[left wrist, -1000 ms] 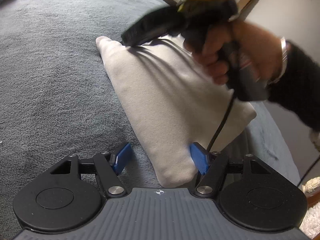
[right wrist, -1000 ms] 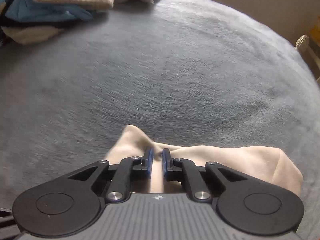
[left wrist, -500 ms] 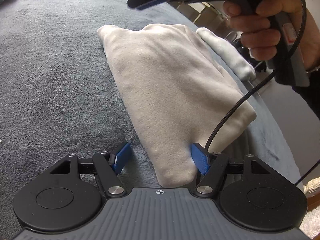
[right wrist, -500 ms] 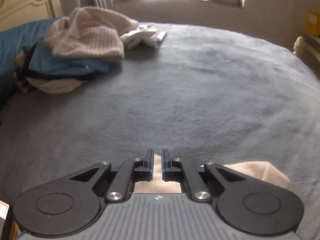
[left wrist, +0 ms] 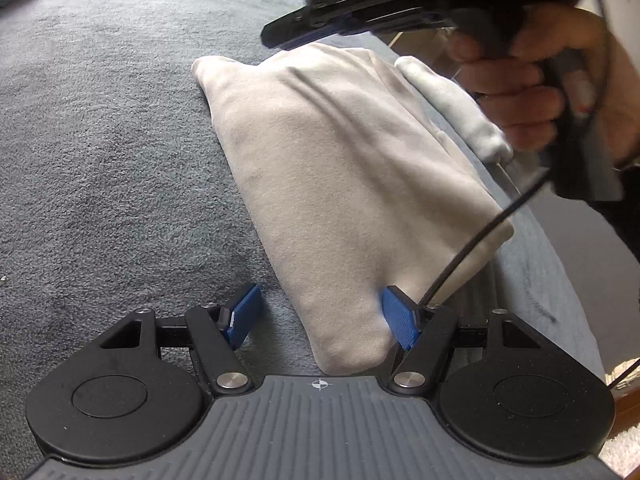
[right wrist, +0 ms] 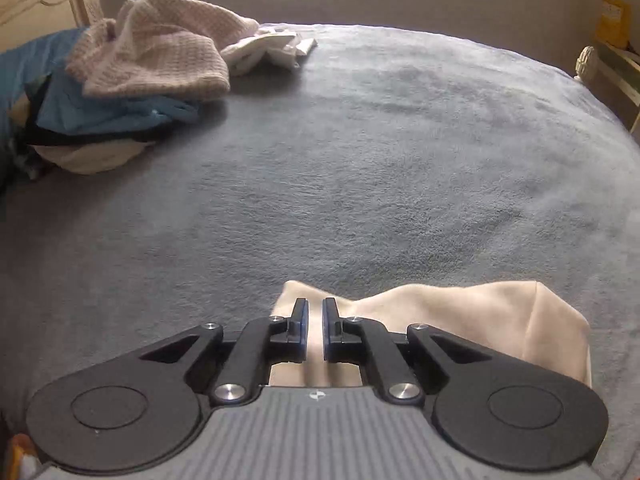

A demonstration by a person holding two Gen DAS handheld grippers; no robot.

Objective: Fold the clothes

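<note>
The left gripper (left wrist: 320, 316), with blue pads on black fingers, is held wide apart low over the bed, and nothing is pressed between its pads: the right-hand pad (left wrist: 400, 322) is seen at the edge of the near corner of the folded cream-beige soft cotton garment (left wrist: 340, 184), contact not being certain, while the left-hand pad (left wrist: 242, 314) is set over bare cover, apart from the cloth. The garment is laid flat on the grey plush bed cover (left wrist: 100, 160), its long axis running from that near corner away and up-left in the left wrist view, so that it lies directly ahead of the left gripper and slightly to its right. The right gripper (right wrist: 314, 322) is held above the garment's far end with its fingers drawn almost together and nothing gripped between them; it is carried by the person's right hand (left wrist: 532, 80), from which a black cable (left wrist: 472, 240) hangs across the cloth. The left gripper is therefore judged the nearer to the near corner, and any next grasp there would call for the pads to be brought around the cloth edge. Beyond, a heap of unfolded clothes topped by a pink knitted sweater (right wrist: 160, 56) is seen at the far left of the bed, well apart from the garment.
</note>
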